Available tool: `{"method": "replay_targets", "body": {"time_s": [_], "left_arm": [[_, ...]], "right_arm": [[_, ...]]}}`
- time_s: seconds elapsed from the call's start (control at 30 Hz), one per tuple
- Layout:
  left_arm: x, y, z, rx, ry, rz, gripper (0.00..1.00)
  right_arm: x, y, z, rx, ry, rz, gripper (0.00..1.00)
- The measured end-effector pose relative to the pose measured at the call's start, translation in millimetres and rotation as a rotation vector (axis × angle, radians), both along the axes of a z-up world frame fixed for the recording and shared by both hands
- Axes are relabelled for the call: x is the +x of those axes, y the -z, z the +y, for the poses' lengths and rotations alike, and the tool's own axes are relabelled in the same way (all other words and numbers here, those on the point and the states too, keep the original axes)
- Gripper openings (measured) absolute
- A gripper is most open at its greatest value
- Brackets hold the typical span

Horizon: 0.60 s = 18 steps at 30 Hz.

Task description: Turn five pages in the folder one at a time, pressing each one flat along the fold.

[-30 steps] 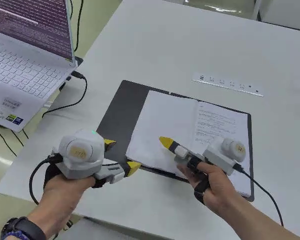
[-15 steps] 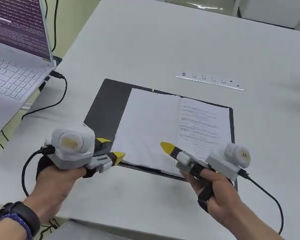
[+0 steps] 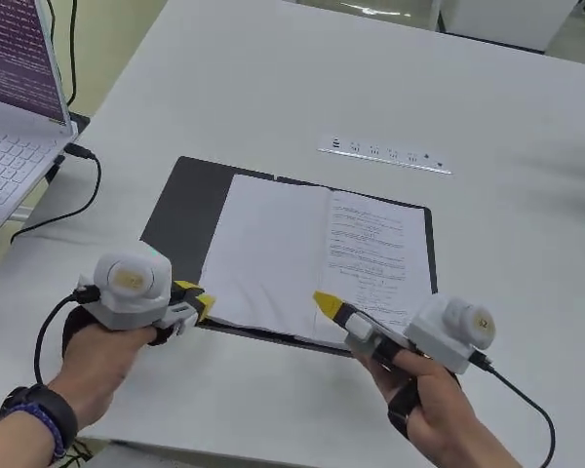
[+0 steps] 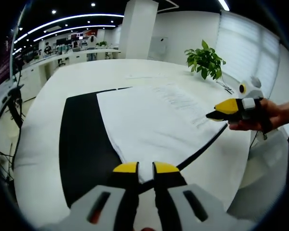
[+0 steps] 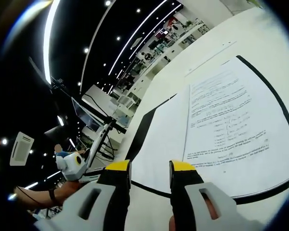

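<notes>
A black folder (image 3: 175,219) lies open on the white table, with a blank page (image 3: 268,249) on its left and a printed page (image 3: 375,253) on its right. My left gripper (image 3: 197,298) hovers at the folder's near left edge, its yellow tips almost together with nothing between them. In the left gripper view the jaws (image 4: 145,167) point over the black cover (image 4: 82,139) toward the blank page (image 4: 149,120). My right gripper (image 3: 327,304) is just above the near end of the fold, open and empty. Its jaws (image 5: 150,166) frame the pages' near edge (image 5: 231,120).
An open laptop (image 3: 10,117) sits at the far left, its black cable (image 3: 73,185) trailing toward the folder. A white power strip (image 3: 385,156) lies beyond the folder. A potted plant (image 4: 204,60) stands far off. Bare table surrounds the folder.
My left gripper's jaws have gone from wide apart to nearly touching. The right gripper has stayed near the bottom of the fold. The head camera has shifted, sliding the laptop out to the left.
</notes>
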State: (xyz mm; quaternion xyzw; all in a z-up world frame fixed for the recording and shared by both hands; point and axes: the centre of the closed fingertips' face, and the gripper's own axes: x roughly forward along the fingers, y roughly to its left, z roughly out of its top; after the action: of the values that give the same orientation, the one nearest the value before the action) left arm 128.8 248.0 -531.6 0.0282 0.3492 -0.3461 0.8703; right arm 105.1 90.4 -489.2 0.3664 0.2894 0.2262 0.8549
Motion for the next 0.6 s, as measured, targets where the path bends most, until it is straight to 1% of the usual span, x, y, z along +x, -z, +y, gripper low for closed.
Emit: {"method": "replay_targets", "body": {"time_s": [0.03,0.13,0.17,0.2,0.23,0.27,0.3,0.33,0.37,0.43,0.5,0.6], "left_arm": [[-0.5,3.5,-0.1,0.013,0.006,0.006,0.09],[-0.5,7.7,-3.4,0.016,0.013,0.012,0.08],[-0.5,10.7,-3.5,0.027,0.015,0.016,0.07],[-0.7,16.8,-1.2,0.057,0.019,0.024,0.04],[-0.9,18.6,-0.4,0.068,0.02,0.027,0.02],[-2.0,23.7,2.0,0.096,0.019,0.04,0.0],[-2.3,26.0,2.2,0.103,0.019,0.044,0.0],[-3.6,28.9,3.3,0.115,0.015,0.054,0.0],[-3.1,27.1,2.8,0.11,0.014,0.046,0.0],[-4.2,24.6,3.1,0.111,0.011,0.046,0.0],[-3.9,25.4,3.0,0.119,0.012,0.039,0.0],[-3.4,25.5,3.5,0.115,0.007,0.039,0.0]], "right_arm": [[0.2,0.6,-0.6,0.0,0.003,0.002,0.3],[-0.6,3.7,-0.6,0.0,0.006,0.012,0.29],[-0.7,4.3,-0.4,0.0,0.005,0.013,0.29],[-1.4,5.8,0.7,-0.002,0.001,0.015,0.29],[-1.8,6.0,1.4,-0.003,-0.001,0.016,0.29],[-2.0,6.2,2.0,-0.002,-0.003,0.016,0.29],[-2.2,6.7,2.3,-0.001,-0.003,0.018,0.29],[-2.4,7.4,3.0,-0.002,-0.005,0.02,0.29],[-2.5,7.3,3.7,-0.002,-0.006,0.02,0.29],[-2.1,8.6,4.6,-0.003,-0.009,0.023,0.29],[-1.6,10.2,5.0,-0.003,-0.011,0.025,0.29],[-1.2,11.1,7.3,-0.008,-0.017,0.029,0.28]]}}
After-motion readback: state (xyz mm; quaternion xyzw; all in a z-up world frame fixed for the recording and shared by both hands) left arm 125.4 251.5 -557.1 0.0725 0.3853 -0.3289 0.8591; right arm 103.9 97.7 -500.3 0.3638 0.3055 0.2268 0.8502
